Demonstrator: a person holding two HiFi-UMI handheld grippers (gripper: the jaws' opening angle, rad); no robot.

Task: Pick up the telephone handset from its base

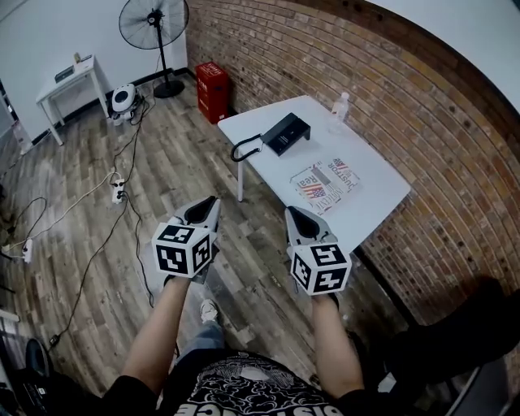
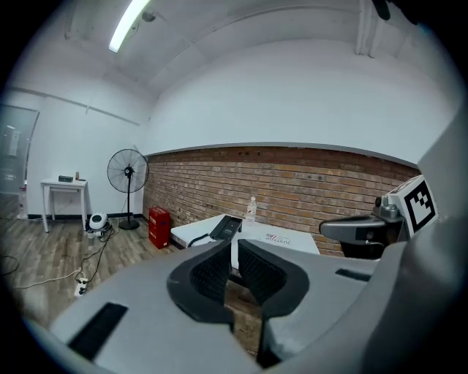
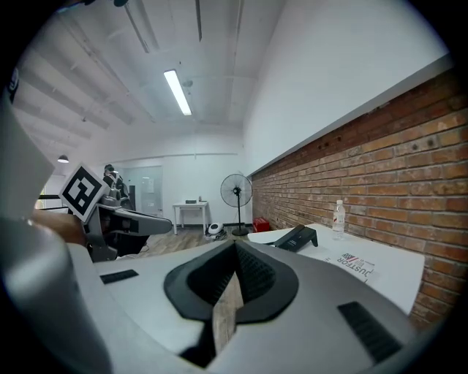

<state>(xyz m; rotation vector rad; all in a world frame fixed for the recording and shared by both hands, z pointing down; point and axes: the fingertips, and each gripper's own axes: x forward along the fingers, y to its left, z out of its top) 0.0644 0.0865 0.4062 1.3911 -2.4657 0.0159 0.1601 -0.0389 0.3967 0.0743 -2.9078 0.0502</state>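
Note:
A black telephone with its handset on the base sits at the far left end of a white table. Its curly cord loops over the table's edge. The phone also shows in the left gripper view and the right gripper view. My left gripper and right gripper hang side by side over the wooden floor, well short of the table. Both point toward the phone, shut, with nothing between the jaws.
A water bottle and a printed magazine lie on the table against the brick wall. A red crate, a standing fan, a small white side table and floor cables with a power strip are to the left.

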